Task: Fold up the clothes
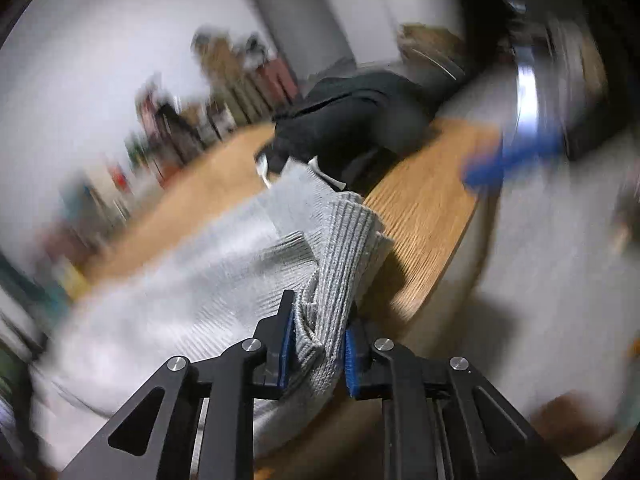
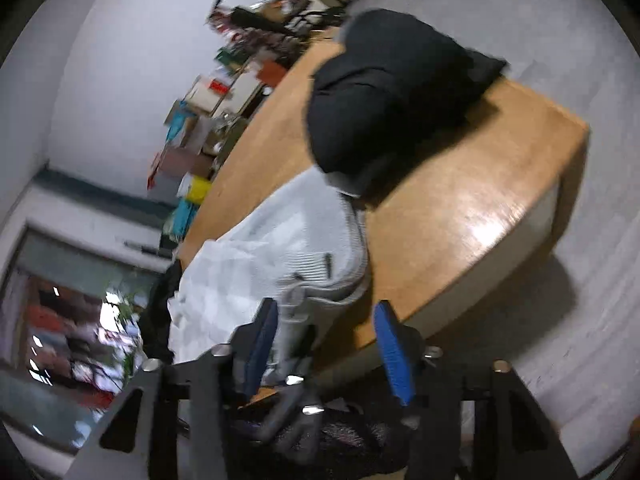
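Note:
A light grey ribbed garment (image 1: 224,264) lies on the wooden table (image 1: 424,208). Its bunched edge rises between my left gripper's blue pads. The left gripper (image 1: 318,344) is shut on that fold near the table's edge. In the right wrist view the same grey garment (image 2: 288,240) spreads over the table (image 2: 460,200). My right gripper (image 2: 326,336) stands open there; a strip of the cloth hangs close to its left pad (image 2: 260,344), with the right pad clear of it. The right gripper (image 1: 508,156) also shows as a blue blur in the left wrist view.
A heap of black clothes (image 2: 384,92) sits on the table's far part, touching the grey garment's end; it also shows as black clothes (image 1: 352,120). Cluttered boxes and shelves (image 2: 208,120) line the wall behind. Grey floor (image 2: 560,320) lies beyond the table's edge.

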The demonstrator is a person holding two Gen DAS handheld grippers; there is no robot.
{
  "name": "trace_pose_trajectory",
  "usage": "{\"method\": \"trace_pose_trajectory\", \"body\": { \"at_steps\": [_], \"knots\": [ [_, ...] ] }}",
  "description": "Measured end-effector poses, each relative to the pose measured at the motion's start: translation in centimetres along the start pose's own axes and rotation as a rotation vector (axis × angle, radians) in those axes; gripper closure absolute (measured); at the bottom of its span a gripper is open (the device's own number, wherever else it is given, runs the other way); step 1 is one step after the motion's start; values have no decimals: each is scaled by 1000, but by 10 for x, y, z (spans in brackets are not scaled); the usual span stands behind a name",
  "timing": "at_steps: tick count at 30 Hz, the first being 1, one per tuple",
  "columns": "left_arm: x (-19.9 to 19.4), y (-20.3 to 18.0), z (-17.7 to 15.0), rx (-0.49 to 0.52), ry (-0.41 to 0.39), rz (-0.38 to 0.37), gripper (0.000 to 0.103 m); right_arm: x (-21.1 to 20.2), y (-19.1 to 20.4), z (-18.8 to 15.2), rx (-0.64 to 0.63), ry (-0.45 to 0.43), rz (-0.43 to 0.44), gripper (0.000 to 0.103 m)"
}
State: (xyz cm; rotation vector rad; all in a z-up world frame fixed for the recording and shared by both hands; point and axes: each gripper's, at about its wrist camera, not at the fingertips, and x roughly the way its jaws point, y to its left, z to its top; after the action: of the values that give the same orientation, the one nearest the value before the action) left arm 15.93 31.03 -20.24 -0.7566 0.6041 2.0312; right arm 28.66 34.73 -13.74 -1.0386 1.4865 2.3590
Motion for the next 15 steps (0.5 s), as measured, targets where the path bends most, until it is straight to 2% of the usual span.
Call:
{"method": "trace_pose_trajectory", "body": {
  "at_steps": [3, 5, 7, 10, 15],
  "knots": [
    [1, 50, 8, -314, 20, -243, 83, 9, -6, -2, 42, 41, 52, 28],
    [1, 69, 7, -432, 6, -320, 83, 15, -5, -4, 51, 53, 72, 28],
    [-1, 72, 6, -469, -13, -319, 82, 24, 0, 0, 54, 64, 105, 26],
    [-3, 80, 10, -531, -11, -338, 83, 36, 17, 6, 6, 59, 86, 22],
    [-13, 113, 8, -714, -53, -389, 83, 53, 51, 23, -88, 47, 91, 22]
  ]
}}
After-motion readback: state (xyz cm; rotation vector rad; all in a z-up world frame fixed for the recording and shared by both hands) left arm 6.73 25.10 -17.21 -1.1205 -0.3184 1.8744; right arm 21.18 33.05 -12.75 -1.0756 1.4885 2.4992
